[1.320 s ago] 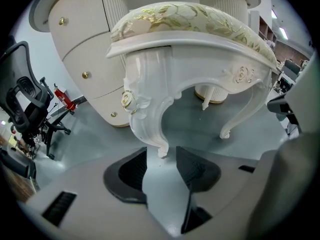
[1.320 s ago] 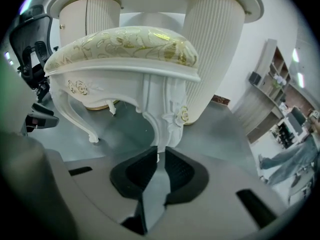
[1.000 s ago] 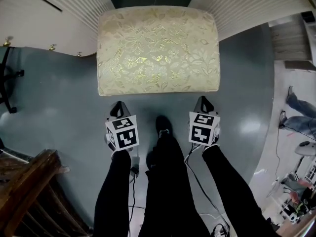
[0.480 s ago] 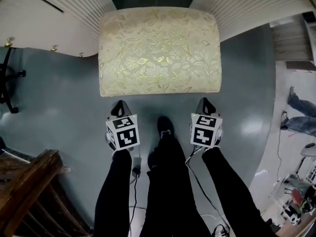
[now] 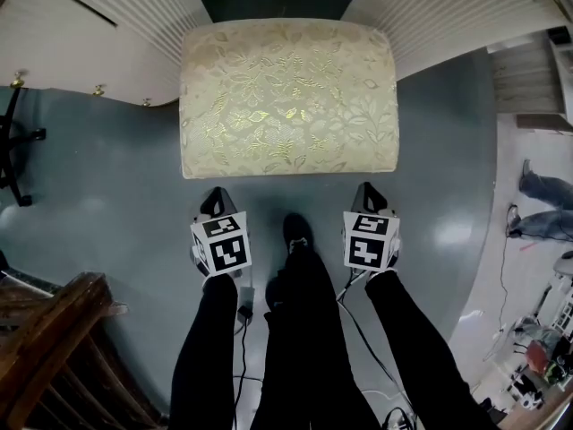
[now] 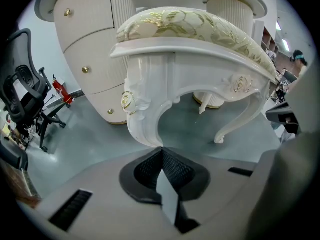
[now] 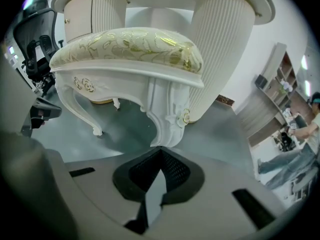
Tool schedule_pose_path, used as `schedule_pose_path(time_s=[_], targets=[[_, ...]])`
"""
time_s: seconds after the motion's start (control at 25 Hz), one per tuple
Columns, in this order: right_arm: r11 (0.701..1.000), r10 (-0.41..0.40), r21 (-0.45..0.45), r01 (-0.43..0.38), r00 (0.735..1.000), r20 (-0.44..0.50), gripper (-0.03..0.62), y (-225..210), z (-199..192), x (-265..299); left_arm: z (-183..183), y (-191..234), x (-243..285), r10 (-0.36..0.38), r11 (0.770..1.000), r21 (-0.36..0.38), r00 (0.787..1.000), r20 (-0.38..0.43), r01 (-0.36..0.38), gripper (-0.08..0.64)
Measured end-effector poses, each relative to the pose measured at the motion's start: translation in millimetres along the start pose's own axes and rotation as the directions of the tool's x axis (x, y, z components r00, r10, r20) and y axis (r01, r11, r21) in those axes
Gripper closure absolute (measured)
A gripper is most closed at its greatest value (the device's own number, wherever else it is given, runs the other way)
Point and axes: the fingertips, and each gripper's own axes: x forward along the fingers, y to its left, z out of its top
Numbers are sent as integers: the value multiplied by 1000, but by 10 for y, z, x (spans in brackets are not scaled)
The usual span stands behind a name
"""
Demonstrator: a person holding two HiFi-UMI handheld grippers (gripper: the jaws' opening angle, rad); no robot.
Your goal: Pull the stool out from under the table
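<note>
A glossy grey-blue floor [image 5: 107,177] spreads under and around both pairs of fingers. Beyond them stands a white table [image 5: 98,43] with two rounded, vertically ribbed pedestals, the left one studded with small brass knobs [image 5: 98,89].

The stool [image 5: 288,97] sits just ahead of the fingers, filling the gap between the pedestals, with most of its seat out over open floor and only its far edge at the table. Its cushion is a plump rounded rectangle of cream fabric woven with gold leaves. Its frame is white carved wood on curved legs with gilt rosettes.

Dark brown wooden furniture [image 5: 45,330] stands behind and left of the left fingers. A black mesh office chair [image 6: 25,94] stands farther left, with a red fire extinguisher [image 6: 61,91] beside it. Far to the right of the right fingers, another person's legs [image 5: 542,209] show.

The left gripper [image 5: 215,192] points down at the stool's near left leg [image 6: 145,119], the right gripper [image 5: 368,189] at its near right leg [image 7: 167,119]. On each, the black ridged fingers [image 6: 145,171] are pressed together, holding nothing.
</note>
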Motion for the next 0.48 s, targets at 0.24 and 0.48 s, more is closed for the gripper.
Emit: schedule_pose_path(time_s=[0.24, 0.48], targets=[[1000, 6, -6, -6, 1000, -11, 589, 12, 7, -38, 39, 19, -32, 2, 1000, -2, 1000, 5, -2, 552], [1000, 13, -11, -13, 1000, -18, 589, 13, 17, -90, 87, 80, -103, 9, 1000, 1, 1000, 8, -9, 552]])
